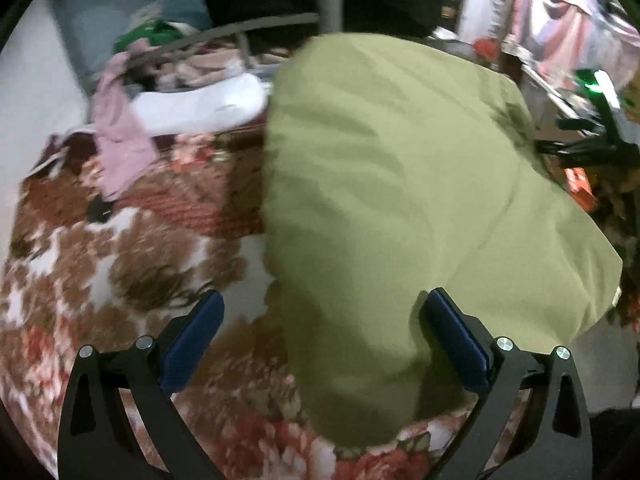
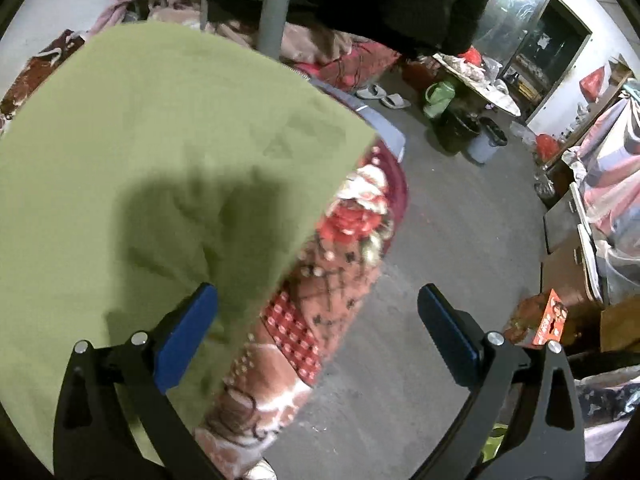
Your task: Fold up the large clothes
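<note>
A large olive-green garment of soft, matte cloth [image 1: 392, 200] lay spread flat on a red, brown and white floral blanket [image 1: 120, 264]. In the left wrist view it filled the centre and right of the frame, from the top middle down to the lower middle, with shallow creases running across it and a long seam or fold line curving down its right half. In the right wrist view the same green cloth [image 2: 160, 168] covered the left and centre of the frame, its straight right edge slanting from upper middle to lower left, alongside the blanket's edge.
</note>
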### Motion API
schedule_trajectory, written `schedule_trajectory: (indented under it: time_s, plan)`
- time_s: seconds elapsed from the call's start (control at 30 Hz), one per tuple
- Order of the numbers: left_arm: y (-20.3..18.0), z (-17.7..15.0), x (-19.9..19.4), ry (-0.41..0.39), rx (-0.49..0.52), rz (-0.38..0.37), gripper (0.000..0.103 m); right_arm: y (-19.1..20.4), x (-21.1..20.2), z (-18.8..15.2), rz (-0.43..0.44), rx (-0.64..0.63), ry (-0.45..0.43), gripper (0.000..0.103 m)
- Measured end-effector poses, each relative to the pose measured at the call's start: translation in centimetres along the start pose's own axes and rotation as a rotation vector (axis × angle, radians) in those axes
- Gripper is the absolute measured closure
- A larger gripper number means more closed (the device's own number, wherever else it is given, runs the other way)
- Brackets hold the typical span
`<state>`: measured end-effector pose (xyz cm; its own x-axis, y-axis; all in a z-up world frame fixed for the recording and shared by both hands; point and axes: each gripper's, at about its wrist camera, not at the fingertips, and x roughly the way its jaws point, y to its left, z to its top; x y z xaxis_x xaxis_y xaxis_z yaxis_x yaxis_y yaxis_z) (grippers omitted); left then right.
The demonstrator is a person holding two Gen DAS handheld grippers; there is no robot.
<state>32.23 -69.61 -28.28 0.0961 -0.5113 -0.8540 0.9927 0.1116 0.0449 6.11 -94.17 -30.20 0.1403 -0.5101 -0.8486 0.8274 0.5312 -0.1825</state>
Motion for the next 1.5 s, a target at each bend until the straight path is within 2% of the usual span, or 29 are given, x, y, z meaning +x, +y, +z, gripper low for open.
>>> schedule_trajectory:
  time_s: [0.23, 0.37, 0.43, 0.53, 0.6, 0.67, 0.77, 0.87, 1.0, 1.1, 1.2, 1.3, 1.43, 1.5]
  plan:
    - [-3.0, -1.4, -9.1, -0.124, -0.217, -0.009, 0.005, -1.4, -10.6, -0.8, 0.152, 0.071, -0.078, 0.005]
    - [-5.8, -1.4, -12.0, -0.202, -0.260, -0.013, 0.005, -0.4, -15.6, -0.8, 0.178, -0.004, -0.151, 0.005]
    - [-7.2, -1.4, -13.3, -0.217, -0.284, -0.002, 0.005, -0.3, -17.5, -1.1, 0.201, -0.025, -0.172, 0.005]
    - [-8.6, -1.8, -15.9, -0.221, -0.323, 0.018, 0.005, -1.0, -20.3, -1.8, 0.283, 0.011, -0.157, 0.005]
    - [-9.6, -2.0, -17.9, -0.212, -0.312, 0.069, 0.005, -0.9, -22.5, -2.7, 0.307, 0.003, -0.140, 0.005]
    - [-10.1, -2.4, -19.2, -0.177, -0.333, 0.070, 0.005, -1.1, -24.6, -3.4, 0.328, 0.001, -0.130, 0.005]
    - [-10.7, -3.2, -20.2, -0.147, -0.310, 0.084, 0.005, -1.0, -28.1, -5.2, 0.330, 0.029, -0.160, 0.005]
    - [-11.6, -4.3, -22.1, -0.161, -0.277, 0.063, 0.005, -0.3, -30.5, -7.2, 0.319, 0.046, -0.177, 0.005]
    - [-12.4, -5.9, -25.4, -0.201, -0.206, 0.038, 0.005, 0.6, -34.2, -10.4, 0.347, 0.115, -0.201, 0.005]
    - [-13.2, -6.9, -27.8, -0.212, -0.143, 0.030, 0.005, 1.8, -37.4, -12.9, 0.323, 0.101, -0.219, 0.005]
    - [-13.4, -7.7, -30.3, -0.206, -0.151, 0.011, 0.005, 3.0, -40.3, -15.4, 0.286, 0.052, -0.230, 0.005]
    - [-14.4, -8.4, -32.0, -0.214, -0.097, 0.069, 0.005, 4.0, -42.8, -17.2, 0.283, 0.004, -0.238, 0.005]
    - [-14.8, -9.3, -34.2, -0.253, -0.113, 0.058, 0.005, 4.7, -44.8, -18.8, 0.305, -0.008, -0.232, 0.005]
    - [-15.0, -9.7, -34.9, -0.269, -0.101, 0.076, 0.005, 4.1, -45.2, -19.3, 0.338, 0.033, -0.239, 0.005]
